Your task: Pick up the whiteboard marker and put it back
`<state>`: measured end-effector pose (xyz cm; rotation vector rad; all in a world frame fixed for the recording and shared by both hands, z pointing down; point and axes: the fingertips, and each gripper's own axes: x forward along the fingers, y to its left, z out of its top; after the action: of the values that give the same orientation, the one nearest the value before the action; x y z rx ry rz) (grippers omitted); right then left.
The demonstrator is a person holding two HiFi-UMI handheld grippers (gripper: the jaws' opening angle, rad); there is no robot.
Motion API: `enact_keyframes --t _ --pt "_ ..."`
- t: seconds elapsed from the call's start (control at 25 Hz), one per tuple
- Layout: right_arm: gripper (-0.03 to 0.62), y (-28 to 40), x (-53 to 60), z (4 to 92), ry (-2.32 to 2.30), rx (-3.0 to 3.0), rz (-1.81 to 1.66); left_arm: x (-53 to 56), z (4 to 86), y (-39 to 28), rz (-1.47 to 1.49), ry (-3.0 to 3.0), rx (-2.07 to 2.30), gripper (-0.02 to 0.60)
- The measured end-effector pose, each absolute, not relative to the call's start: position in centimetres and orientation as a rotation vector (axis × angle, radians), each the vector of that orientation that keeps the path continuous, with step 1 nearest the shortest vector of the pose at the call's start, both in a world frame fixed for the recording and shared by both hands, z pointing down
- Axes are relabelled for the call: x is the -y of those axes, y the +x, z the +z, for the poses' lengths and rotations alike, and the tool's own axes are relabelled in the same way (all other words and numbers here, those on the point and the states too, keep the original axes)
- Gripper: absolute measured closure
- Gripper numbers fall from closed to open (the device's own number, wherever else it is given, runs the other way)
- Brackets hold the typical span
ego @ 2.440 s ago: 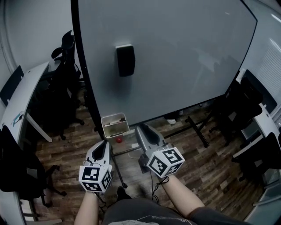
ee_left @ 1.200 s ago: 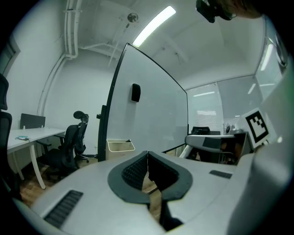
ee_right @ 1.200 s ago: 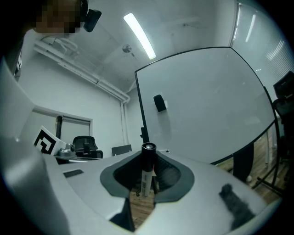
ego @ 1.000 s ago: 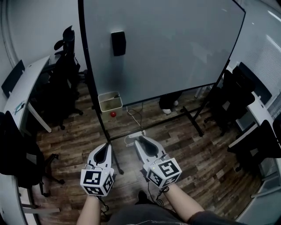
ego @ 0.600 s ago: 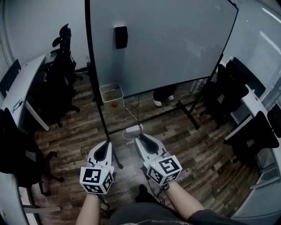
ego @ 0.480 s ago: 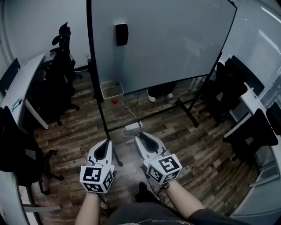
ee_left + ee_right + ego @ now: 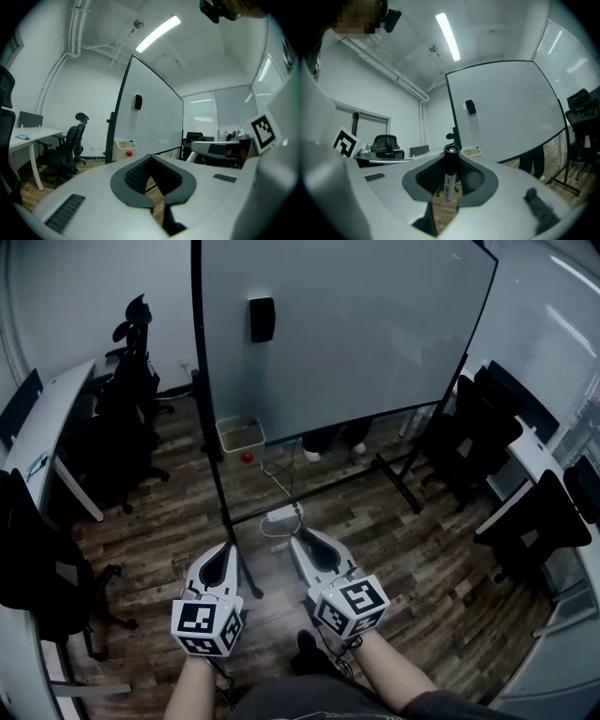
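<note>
The right gripper (image 7: 451, 157) is clamping the whiteboard marker (image 7: 449, 177) between its pads, and the jaws are standing partly apart at the width of the barrel. The marker is standing upright, its long axis running crosswise to the line along which the gripper is pointing, with the dark cap end uppermost at the jaw tips and the printed barrel hanging below. The left gripper (image 7: 150, 156) is carrying nothing, and its jaw tips are meeting. In the head view both grippers are being held low and side by side in front of the person, the right gripper (image 7: 300, 538) just beside the left gripper (image 7: 225, 549), and the marker is too small to make out there. The whiteboard (image 7: 356, 334) is standing ahead, well apart from both grippers, with a black block (image 7: 262, 320) fixed high on its face. A pale tray (image 7: 241, 434) is sitting at the foot of the board by its left post, with a red ball (image 7: 247, 457) just in front of it. Judged from the task, this tray is the likely return place, though that is not certain. From the right gripper the tray is lying ahead and slightly to the left; in the right gripper view the tray (image 7: 471, 151) is showing just right of the marker cap. The left gripper is lying a little nearer that line, but the right gripper is carrying the marker, so the coming move is calling for a long forward reach or an approach on foot.
</note>
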<state>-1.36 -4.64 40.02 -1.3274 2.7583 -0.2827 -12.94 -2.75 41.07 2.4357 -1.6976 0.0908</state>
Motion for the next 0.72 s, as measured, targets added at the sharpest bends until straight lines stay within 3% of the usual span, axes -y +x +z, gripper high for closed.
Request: enact_keyframes --t 0.72 --pt "0.508 -0.2 11.3 39.3 -1.250 -2.777 -0.285 9.0 40.9 -12.1 0.132 2.403 1.775 0.568"
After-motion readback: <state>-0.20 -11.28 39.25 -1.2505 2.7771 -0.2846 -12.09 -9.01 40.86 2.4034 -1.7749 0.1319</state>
